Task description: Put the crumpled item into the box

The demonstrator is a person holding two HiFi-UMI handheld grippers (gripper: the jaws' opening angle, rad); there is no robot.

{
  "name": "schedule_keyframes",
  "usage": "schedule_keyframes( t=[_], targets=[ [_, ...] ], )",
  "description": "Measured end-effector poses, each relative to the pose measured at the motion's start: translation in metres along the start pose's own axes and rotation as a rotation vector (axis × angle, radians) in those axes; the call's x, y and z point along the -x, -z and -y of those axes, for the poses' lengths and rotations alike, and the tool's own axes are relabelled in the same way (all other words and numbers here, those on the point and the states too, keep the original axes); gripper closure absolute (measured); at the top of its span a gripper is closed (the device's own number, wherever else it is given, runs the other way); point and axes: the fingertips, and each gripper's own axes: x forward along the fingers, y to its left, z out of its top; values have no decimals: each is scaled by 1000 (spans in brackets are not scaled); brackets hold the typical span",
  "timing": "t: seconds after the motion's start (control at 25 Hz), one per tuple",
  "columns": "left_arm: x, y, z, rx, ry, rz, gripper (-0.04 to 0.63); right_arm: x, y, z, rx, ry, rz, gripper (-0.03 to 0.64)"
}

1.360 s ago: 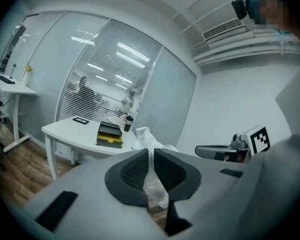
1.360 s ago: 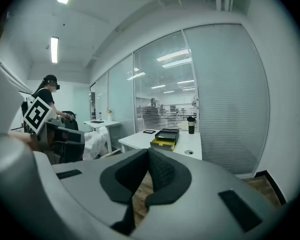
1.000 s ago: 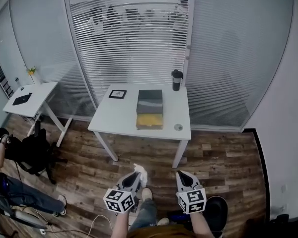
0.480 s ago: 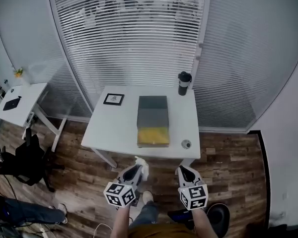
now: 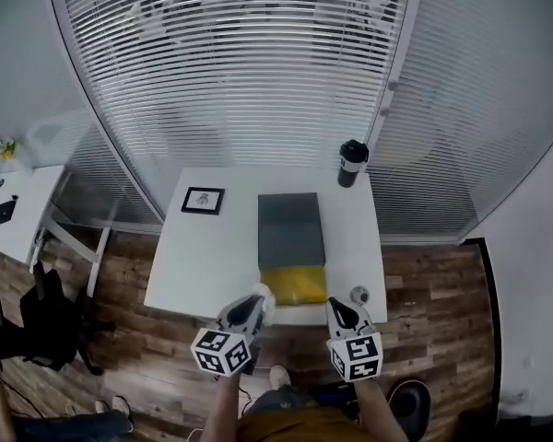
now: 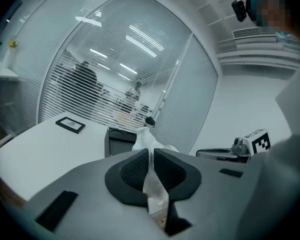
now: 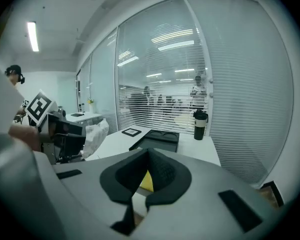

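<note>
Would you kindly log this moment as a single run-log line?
left gripper: shut on crumpled white item | right gripper: shut, empty | box: on white table, item not yet inside

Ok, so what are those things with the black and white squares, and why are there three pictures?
Those are two grabbers that a person holds, one in each hand; the squared cubes are part of them. The picture from above comes from a camera on the person's head, looking down. The other two come from small cameras riding on each grabber, looking along its jaws. The left gripper has its jaws squeezed on a crumpled white item. The right gripper is shut with nothing in it. Ahead stands a white table with a grey and yellow box, a black cup and a small picture frame on it. The crumpled item is meant to go into the box.
</note>
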Motion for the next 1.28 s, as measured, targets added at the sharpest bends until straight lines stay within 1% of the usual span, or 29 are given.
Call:
schedule_keyframes(
  t=[0.12, 0.28, 0.48, 0.64, 0.88, 1.04, 1.28],
  targets=[
    [-13, -7, -14, -1, 14, -5, 540, -15, -6, 5, 10, 20, -1, 604],
    [-23, -14, -22, 1, 37, -3, 540, -21, -6, 14, 3, 53, -12, 604],
    [-36, -25, -16, -19, 70, 0, 540, -24, -14, 24, 3, 75, 4, 604],
    [-44, -32, -11, -36, 89, 9, 540, -31, -20, 27, 7, 76, 19, 604],
    [-57, -43, -16, -44, 83, 17, 539, -43, -25, 36, 4, 65, 26, 604],
    [-64, -41, -18, -46, 84, 13, 540, -50, -22, 43, -3, 67, 28, 604],
    [-77, -38, -16, -39, 84, -3, 540, -55, -15, 53, -13, 64, 4, 604]
  ],
)
